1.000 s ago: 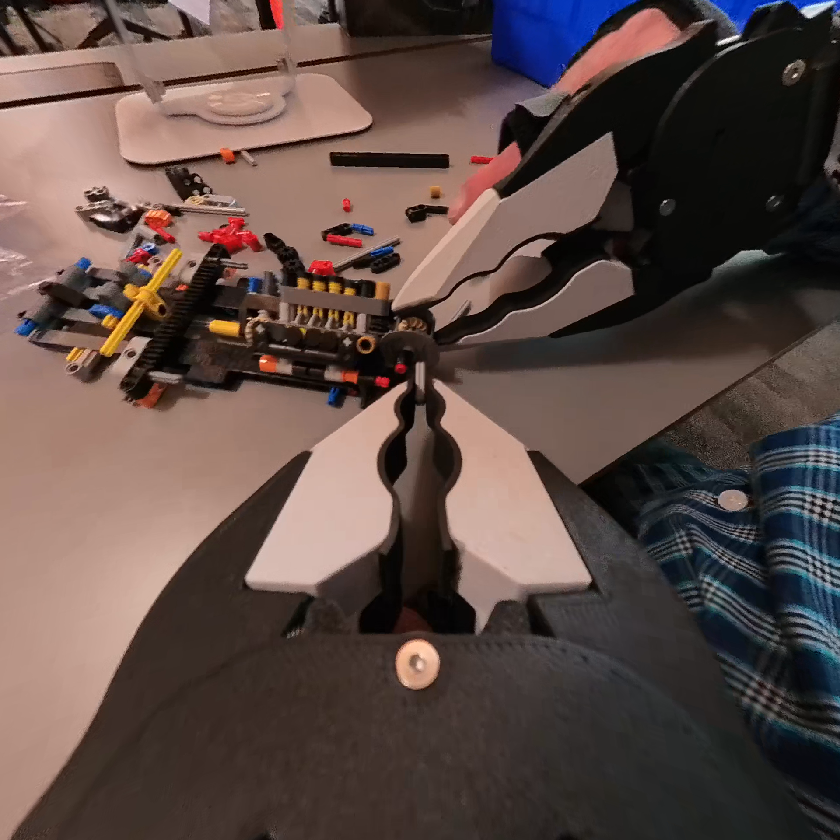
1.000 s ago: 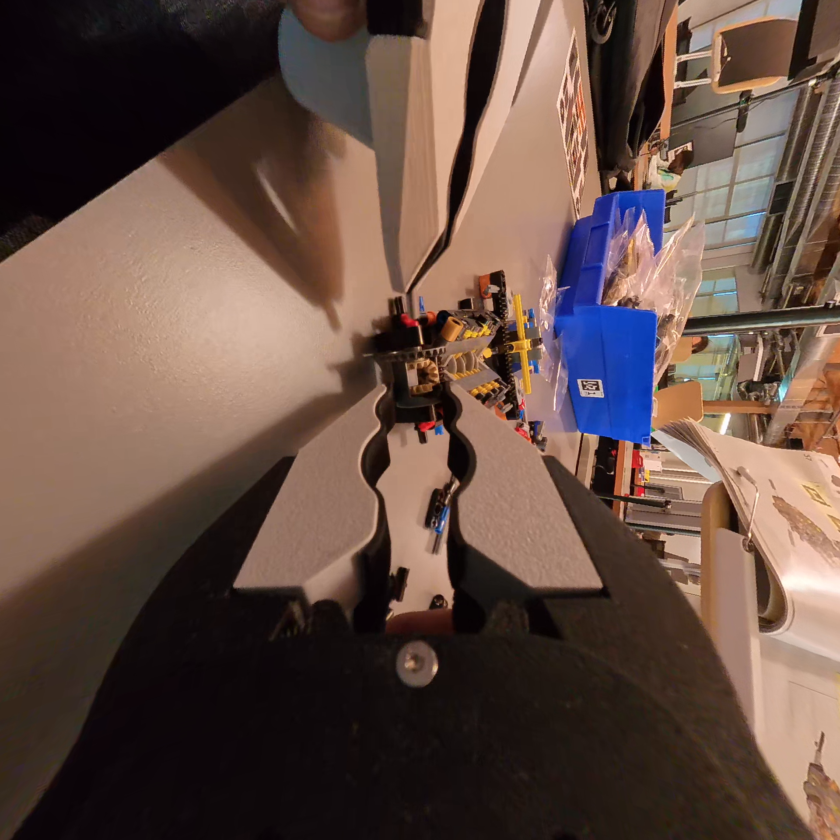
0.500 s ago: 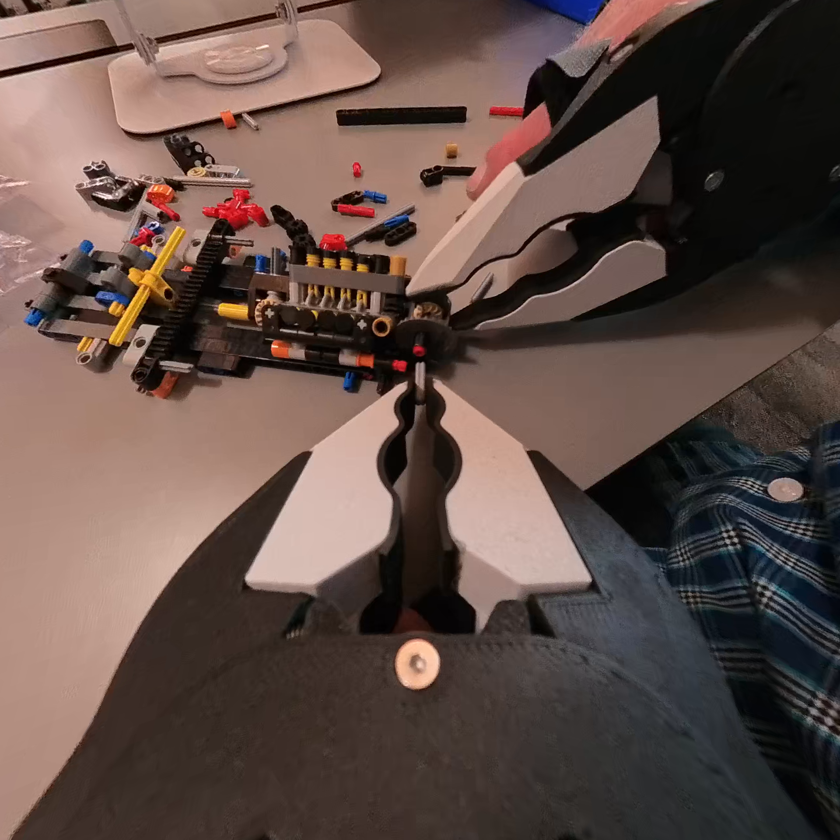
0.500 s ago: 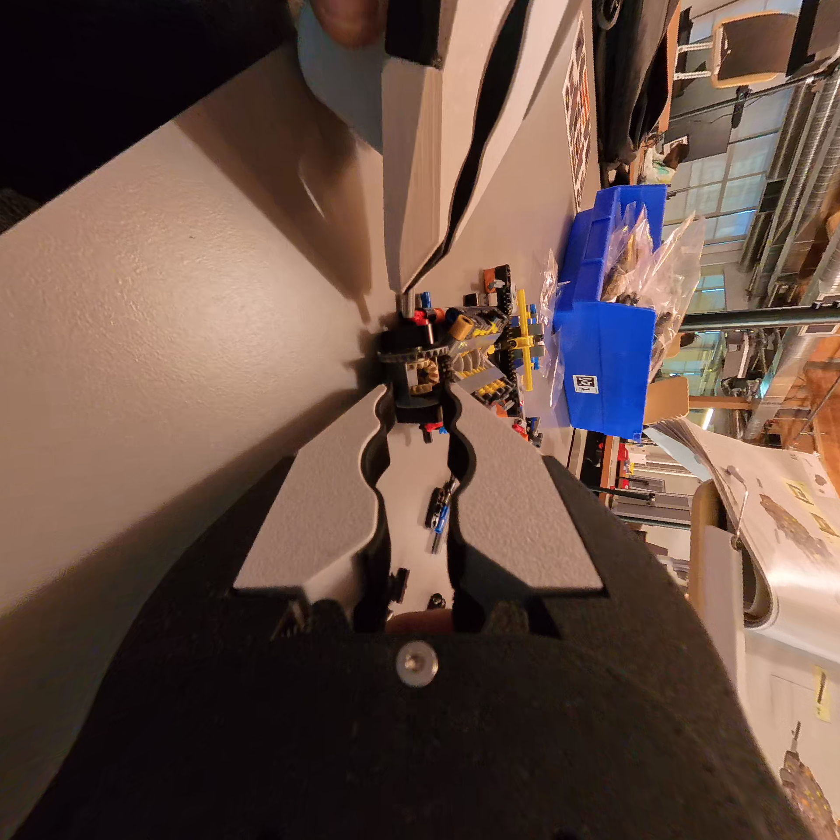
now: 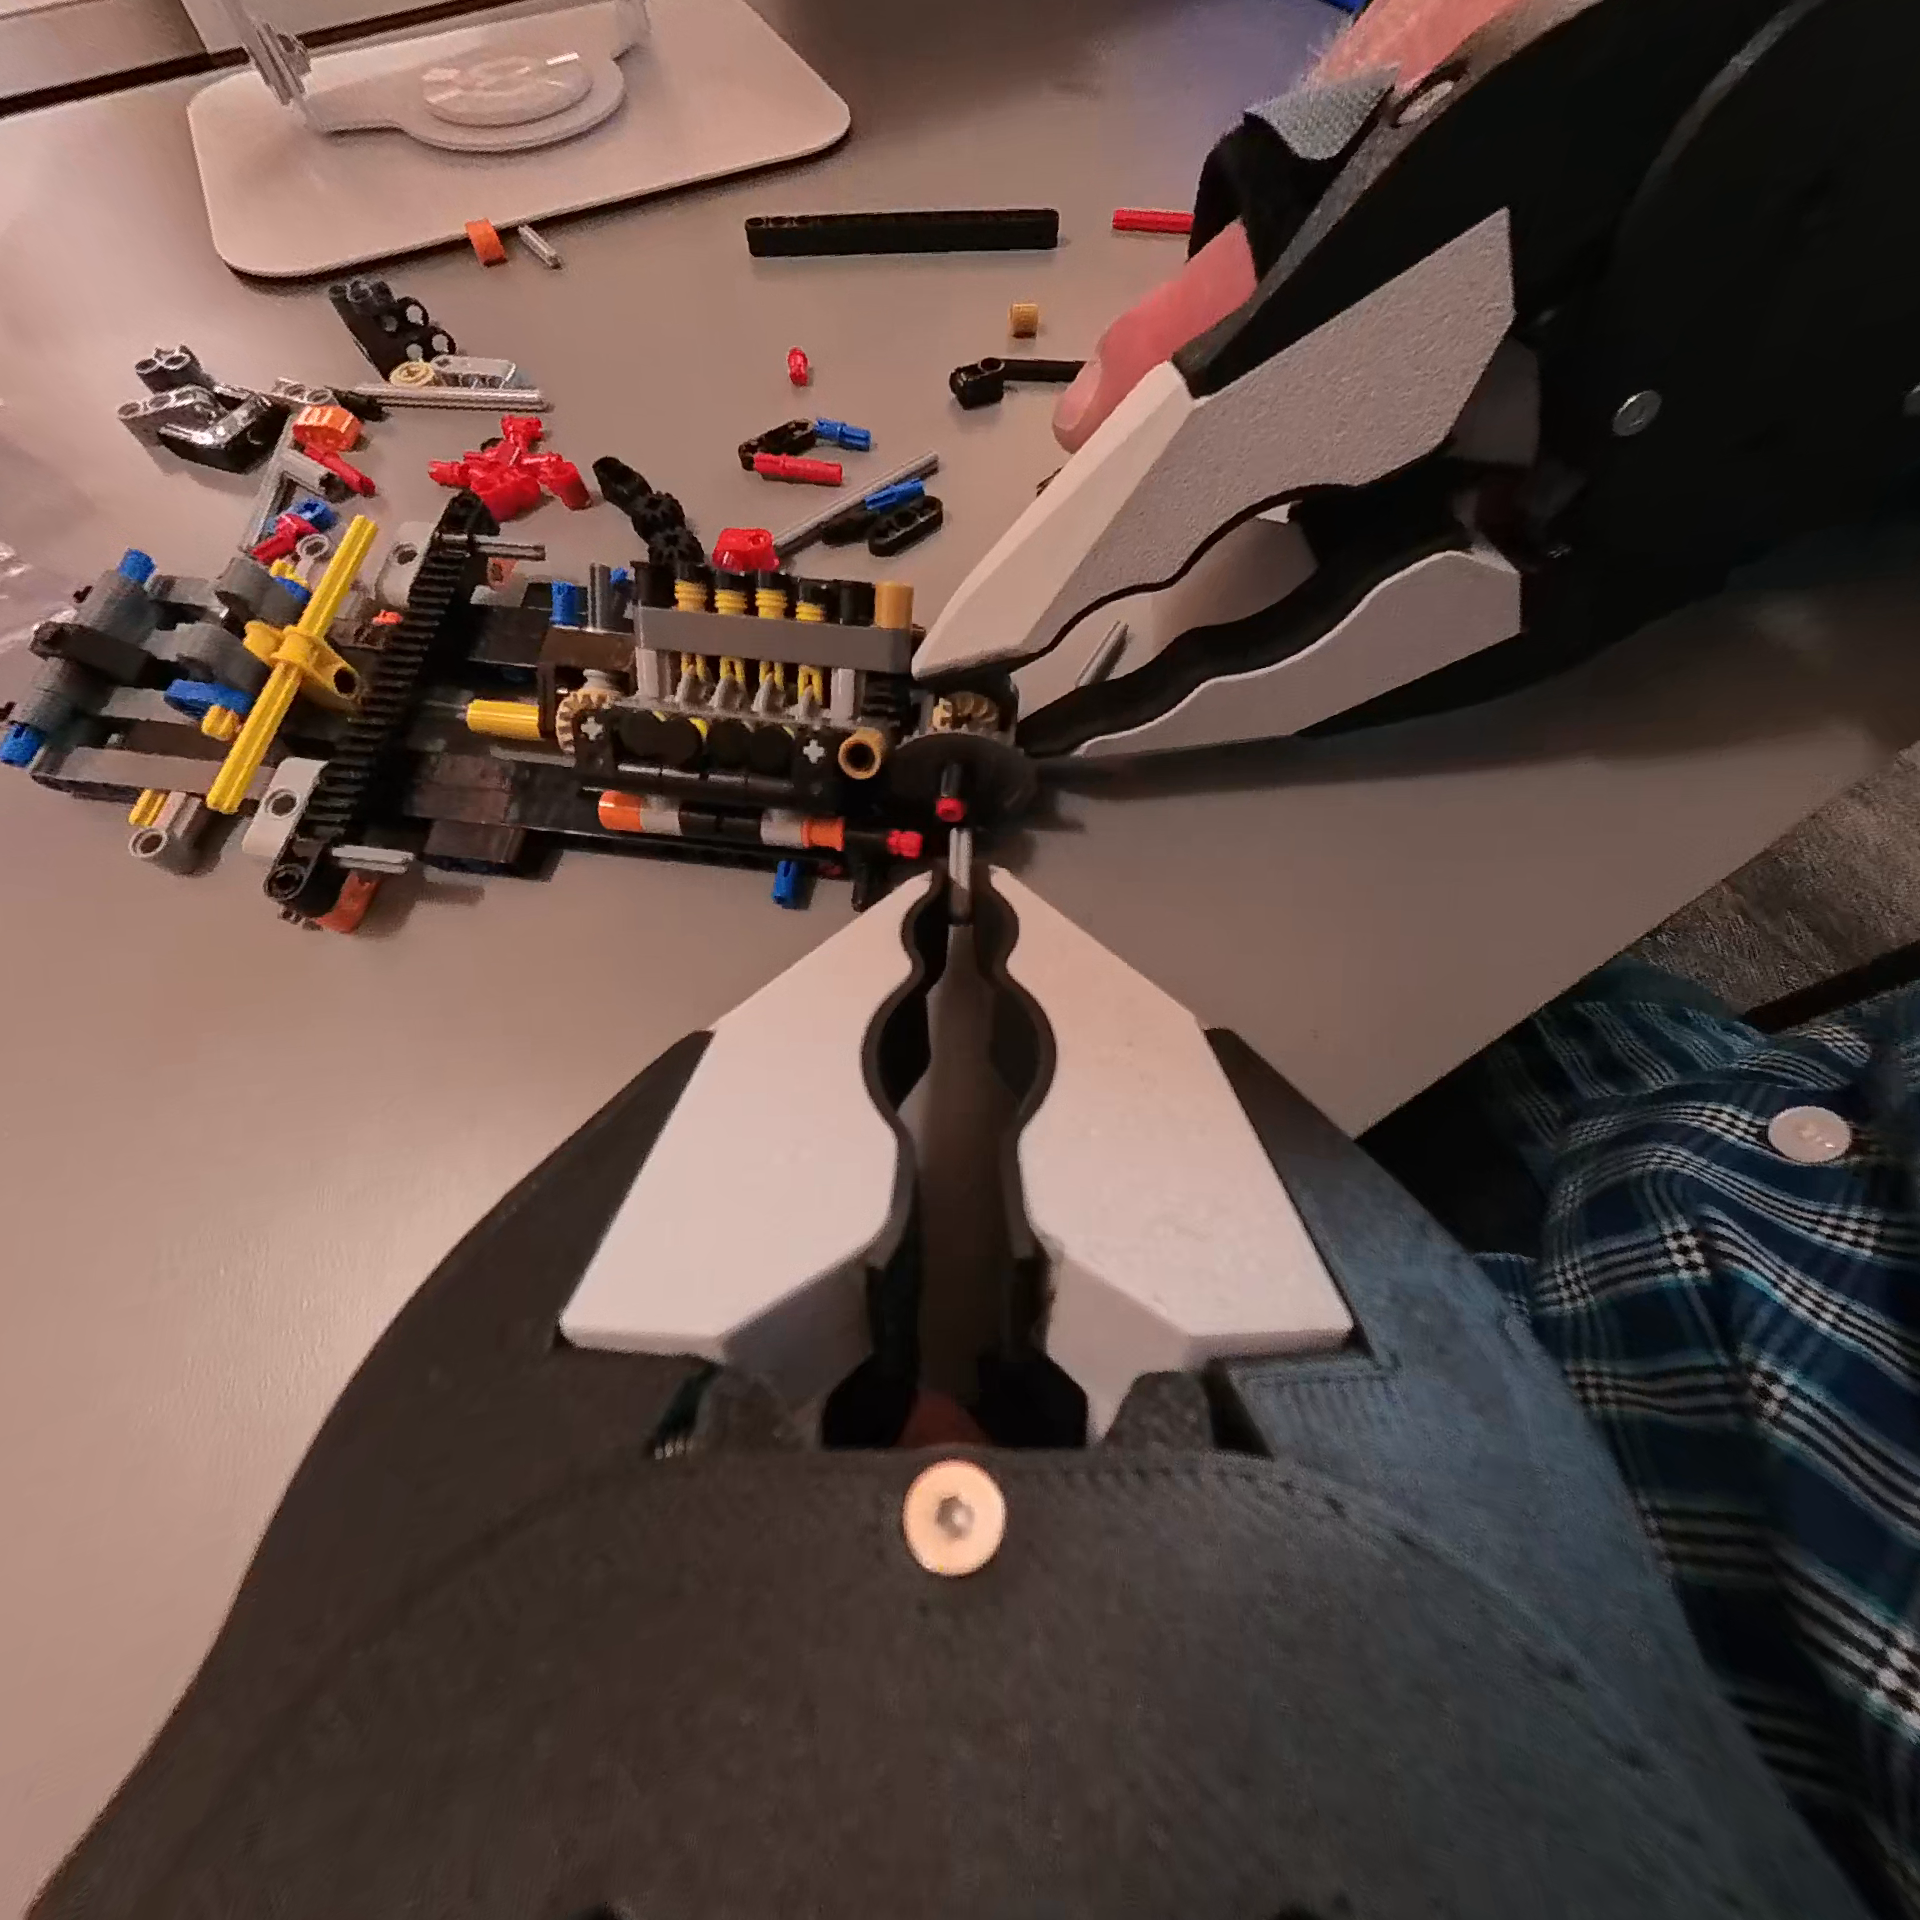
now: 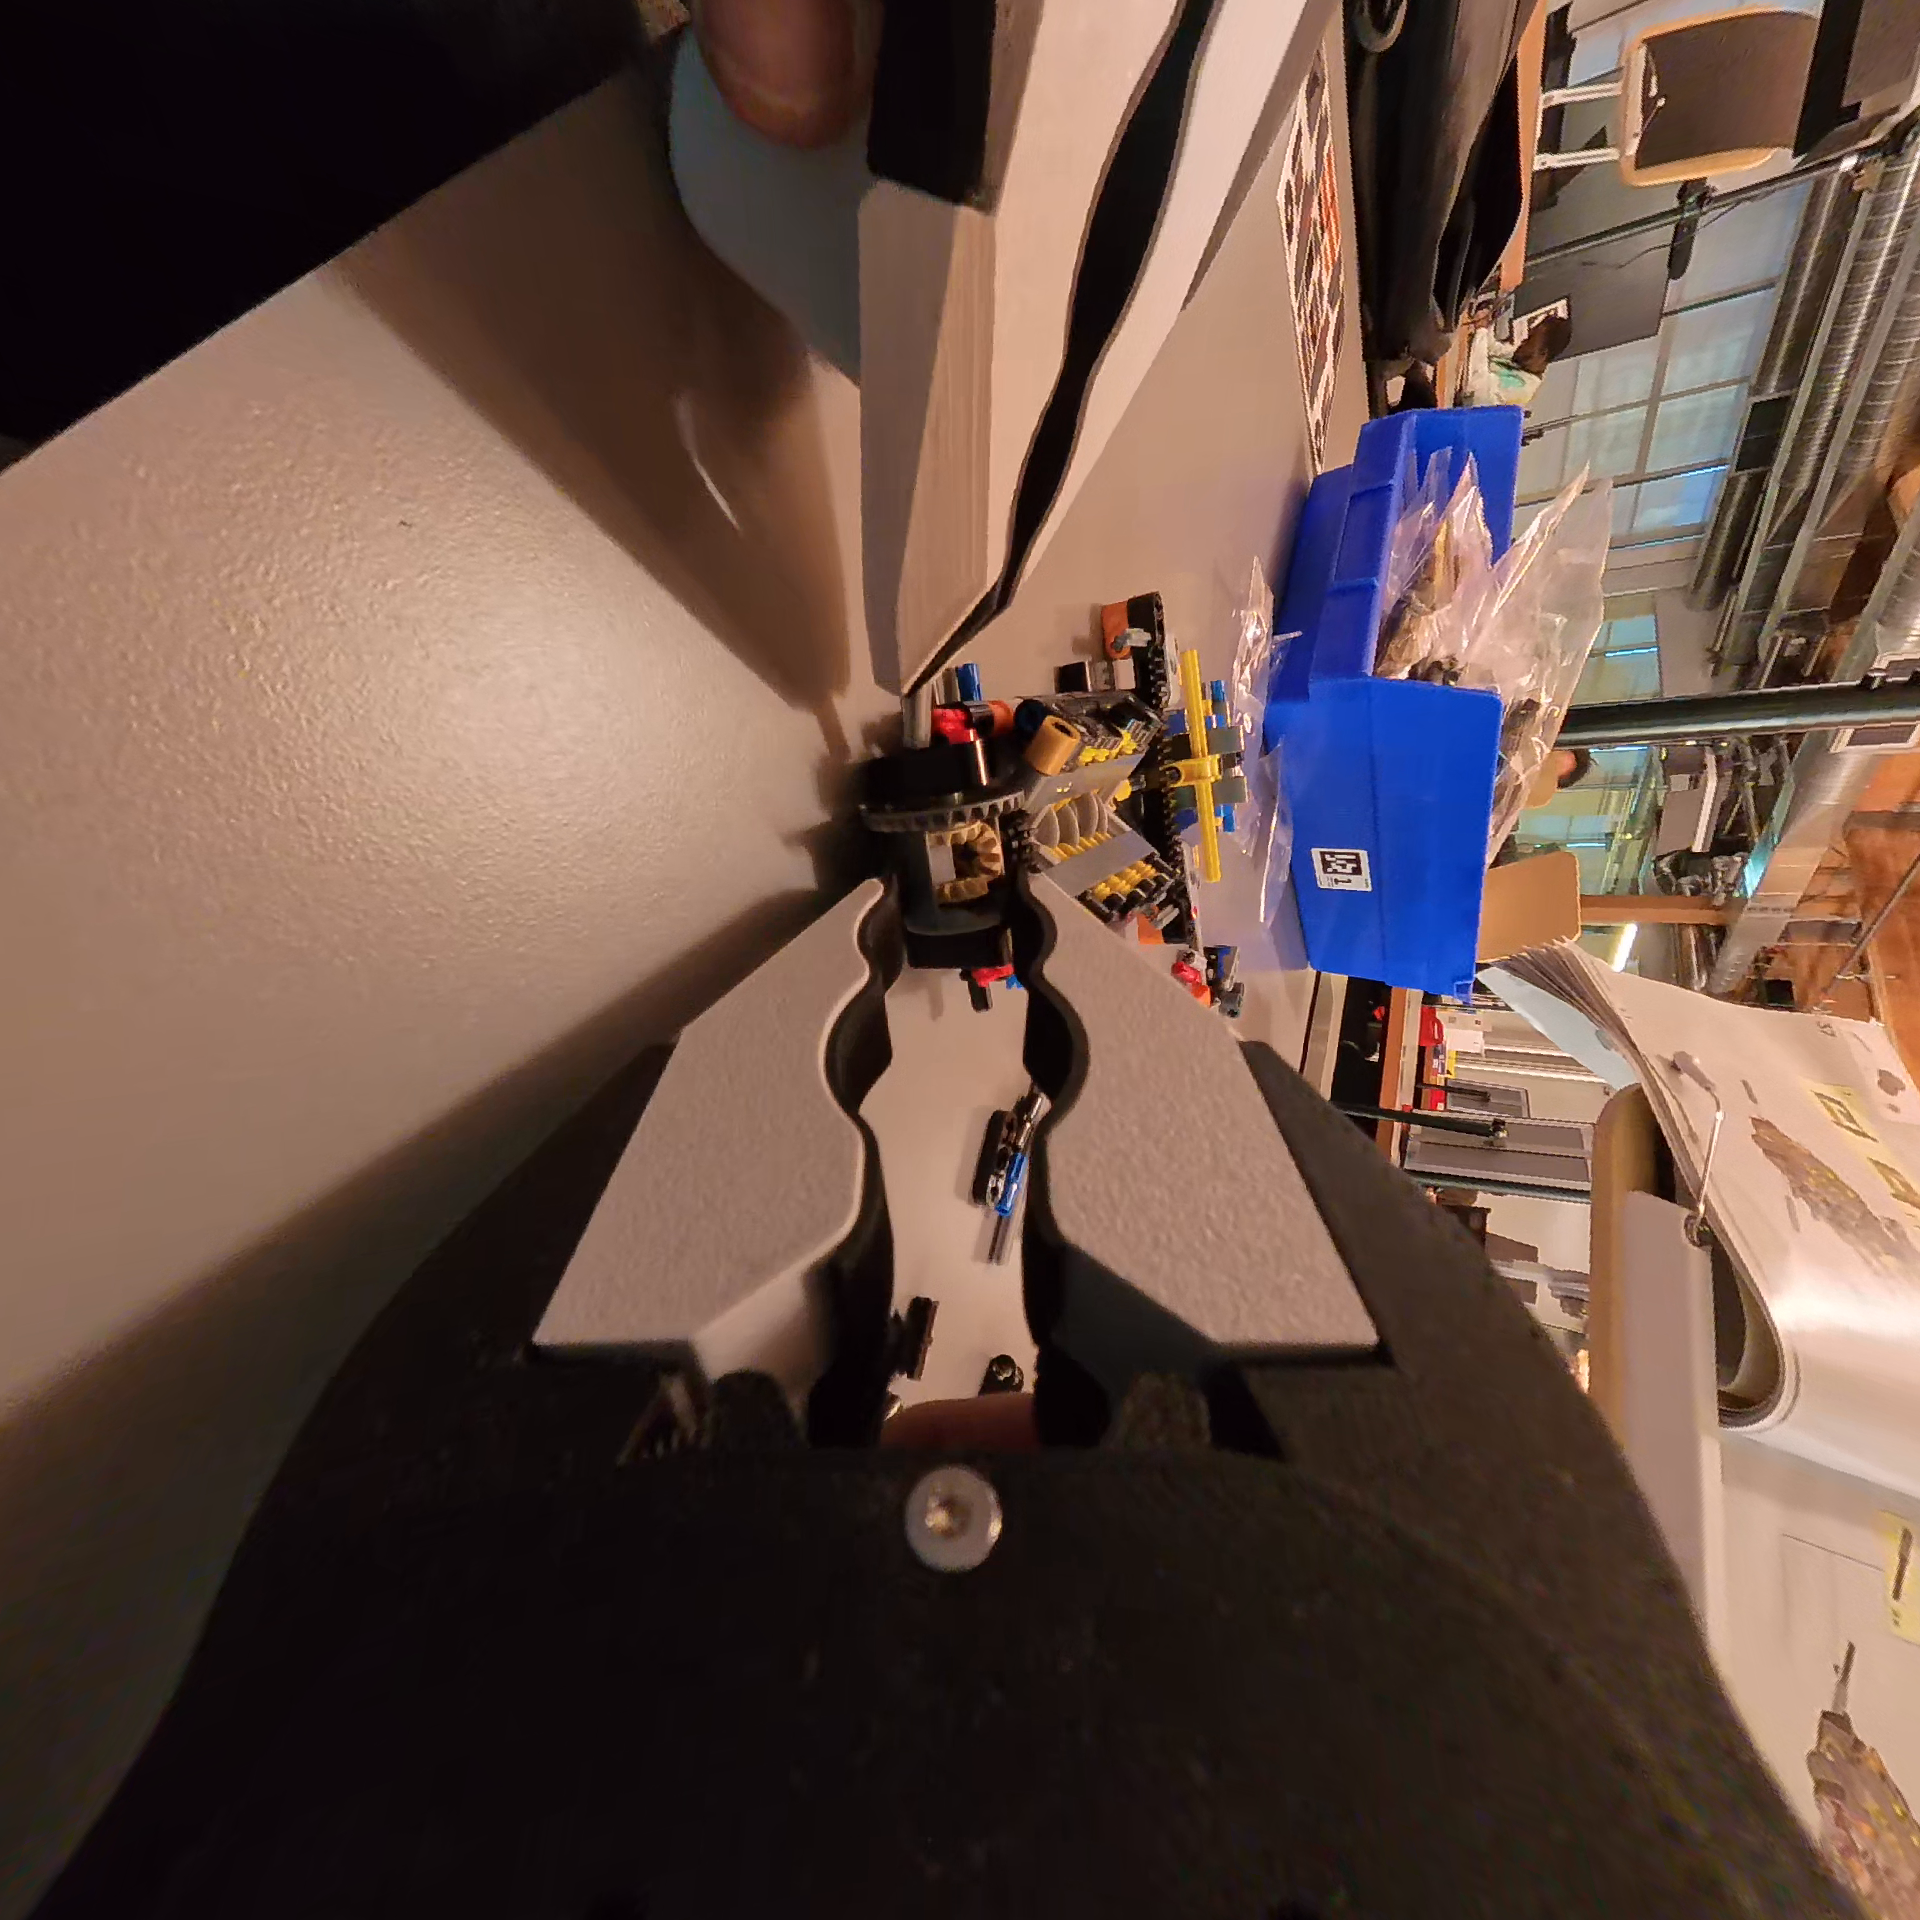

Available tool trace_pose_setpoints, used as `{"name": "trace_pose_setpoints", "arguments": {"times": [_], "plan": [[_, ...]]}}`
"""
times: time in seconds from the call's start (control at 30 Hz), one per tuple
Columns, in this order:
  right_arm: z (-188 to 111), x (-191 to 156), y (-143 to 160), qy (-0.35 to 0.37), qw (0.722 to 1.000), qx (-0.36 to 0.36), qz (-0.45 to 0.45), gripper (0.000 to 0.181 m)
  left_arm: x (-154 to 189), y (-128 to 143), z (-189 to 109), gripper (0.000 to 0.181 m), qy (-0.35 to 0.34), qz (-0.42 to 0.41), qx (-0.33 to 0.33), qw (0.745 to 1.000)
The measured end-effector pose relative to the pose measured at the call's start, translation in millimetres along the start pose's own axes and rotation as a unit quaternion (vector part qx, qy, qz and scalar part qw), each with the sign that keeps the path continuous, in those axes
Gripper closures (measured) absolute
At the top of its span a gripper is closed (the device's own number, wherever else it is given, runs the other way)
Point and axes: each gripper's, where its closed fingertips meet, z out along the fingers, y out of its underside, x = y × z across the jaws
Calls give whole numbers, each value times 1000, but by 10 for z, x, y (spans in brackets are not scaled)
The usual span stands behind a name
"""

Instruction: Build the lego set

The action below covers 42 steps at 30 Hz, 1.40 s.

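Note:
The long lego chassis (image 5: 623, 717) lies on the grey table, with a black gear (image 5: 961, 774) at its near end. My left gripper (image 5: 958, 899) is shut on a thin dark grey axle (image 5: 958, 868) that runs into that gear. My right gripper (image 5: 977, 696) comes in from the right and clamps the same end. In the right wrist view my right gripper (image 6: 951, 904) is shut on the black differential housing (image 6: 940, 883) of the chassis (image 6: 1101, 821). There the left gripper (image 6: 914, 675) comes down from above with the axle (image 6: 912, 717).
Loose lego parts (image 5: 509, 478) and a long black beam (image 5: 899, 231) lie beyond the chassis, before a grey stand base (image 5: 520, 135). A blue bin (image 6: 1392, 748) with plastic bags (image 6: 1507, 582) and an open instruction booklet (image 6: 1766, 1164) stand farther off. The table edge (image 5: 1558, 987) is close on the right.
Both grippers keep their holds on the axle and the chassis end. The left wrist view has shifted a little, so the chassis and loose parts sit lower and closer.

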Motion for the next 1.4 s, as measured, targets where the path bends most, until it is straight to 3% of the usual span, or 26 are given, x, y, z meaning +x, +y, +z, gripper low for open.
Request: {"name": "trace_pose_setpoints", "arguments": {"times": [0.03,0.83,1.4], "plan": [[1,1,2,0,1000,0,1,163,-6,0,3,179,-2,2,-2,1000],[19,29,51,-5,1000,-2,13,163,-12,22,53,179,7,22,-33,999],[47,59,68,-7,1000,-11,16,163,-13,11,38,179,14,19,-21,1000]]}}
